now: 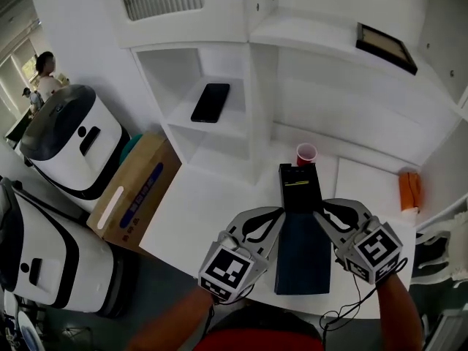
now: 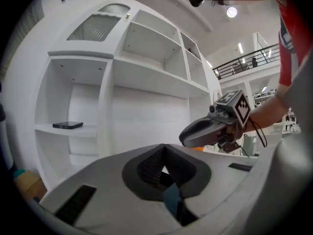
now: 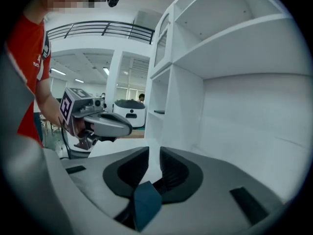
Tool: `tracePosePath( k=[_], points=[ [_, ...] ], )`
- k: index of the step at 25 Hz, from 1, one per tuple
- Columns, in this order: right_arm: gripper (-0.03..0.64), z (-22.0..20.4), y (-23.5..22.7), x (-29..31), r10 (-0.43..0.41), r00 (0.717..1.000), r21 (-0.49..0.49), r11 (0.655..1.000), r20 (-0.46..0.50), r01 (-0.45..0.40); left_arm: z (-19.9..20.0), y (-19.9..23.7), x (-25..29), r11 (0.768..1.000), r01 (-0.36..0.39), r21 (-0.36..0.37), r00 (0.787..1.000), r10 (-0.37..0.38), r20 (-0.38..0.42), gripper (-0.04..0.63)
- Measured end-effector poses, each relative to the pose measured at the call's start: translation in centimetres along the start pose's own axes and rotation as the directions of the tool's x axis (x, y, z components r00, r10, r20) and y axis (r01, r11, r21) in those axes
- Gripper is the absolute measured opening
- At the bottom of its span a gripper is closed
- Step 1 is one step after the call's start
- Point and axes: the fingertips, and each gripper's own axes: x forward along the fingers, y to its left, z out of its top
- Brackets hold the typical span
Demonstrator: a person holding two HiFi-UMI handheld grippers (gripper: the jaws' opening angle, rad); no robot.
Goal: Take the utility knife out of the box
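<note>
Utility knife [image 1: 296,183] first: I take it to be the thin yellowish streak lying crosswise in the open tray, toward the tray's 12 o'clock end (too small to make out more).

The step in hand is the approach; nothing has been picked up. On the white counter [image 1: 212,210] the dark box [image 1: 303,254] lies at 6 o'clock in front of me, with its black inner tray [image 1: 300,199] slid out toward 12 o'clock. My left hand-held gripper [image 1: 272,225] sits at the box's 9 o'clock side, jaws closed tip to tip and empty. My right hand-held gripper [image 1: 327,219] sits at its 3 o'clock side, jaws a narrow slit apart with nothing between them. Both are just beside the box; whether either touches it I cannot tell.

Next, I judge, one hand-held gripper should steady the box. The other should rise over the tray, tip downward, and open just enough to straddle the knife.

Around it, the white shelving [image 1: 219,64] fills everything from 10 to 2 o'clock. Two white machines with dark tops [image 1: 69,148] stand on the floor at 9 o'clock, with a cardboard carton [image 1: 135,192] between them and the counter. A framed picture [image 1: 386,47] lies on an upper shelf at 1 o'clock, and a black phone [image 1: 210,102] on a shelf at 11 o'clock. An orange object [image 1: 409,190] sits at 3 o'clock, well apart.

The red cup [image 1: 306,153] stands just beyond the tray at 12 o'clock, and a reach that overshoots could tip it. The tray's close walls also leave little room for the jaws.
</note>
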Motion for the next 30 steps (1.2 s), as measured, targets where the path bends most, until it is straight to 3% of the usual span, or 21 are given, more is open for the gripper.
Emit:
tracePosePath(
  k=[3,6,10,14,21,27,30],
  points=[
    [0.132,-2.0,-1.6,2.5,0.065,0.991,-0.071,0.995,-0.114,-0.073,-0.5,1.0,0.7,1.0,-0.009,-0.025,1.0,0.009,-0.004,0.037],
    [0.152,-4.4,-3.0,5.1,0.14,0.961,-0.141,0.974,-0.237,-0.177,-1.0,1.6,0.9,0.998,-0.029,-0.051,0.999,0.029,-0.017,0.037],
    [0.198,-7.8,-4.6,8.8,0.233,0.878,-0.209,0.916,-0.418,-0.343,-1.6,2.3,1.0,0.992,-0.076,-0.101,0.996,0.072,-0.045,0.037],
    [0.201,-10.9,-6.1,12.3,0.279,0.78,-0.237,0.848,-0.561,-0.474,-2.6,3.4,1.0,0.989,-0.117,-0.093,0.991,0.11,-0.069,0.037],
    [0.201,-14.8,-7.0,17.2,0.322,0.66,-0.216,0.771,-0.679,-0.598,-3.8,5.4,3.2,0.988,-0.142,-0.062,0.988,0.138,-0.066,0.037],
    [0.199,-17.6,-6.5,19.3,0.304,0.584,-0.232,0.708,-0.753,-0.667,-6.1,7.2,7.4,0.99,-0.11,-0.09,0.991,0.102,-0.085,0.037],
    [0.19,-18.0,-6.5,20.2,0.301,0.567,-0.226,0.7,-0.767,-0.678,-6.8,7.7,8.7,0.99,-0.107,-0.088,0.989,0.097,-0.111,0.037]
  ],
)
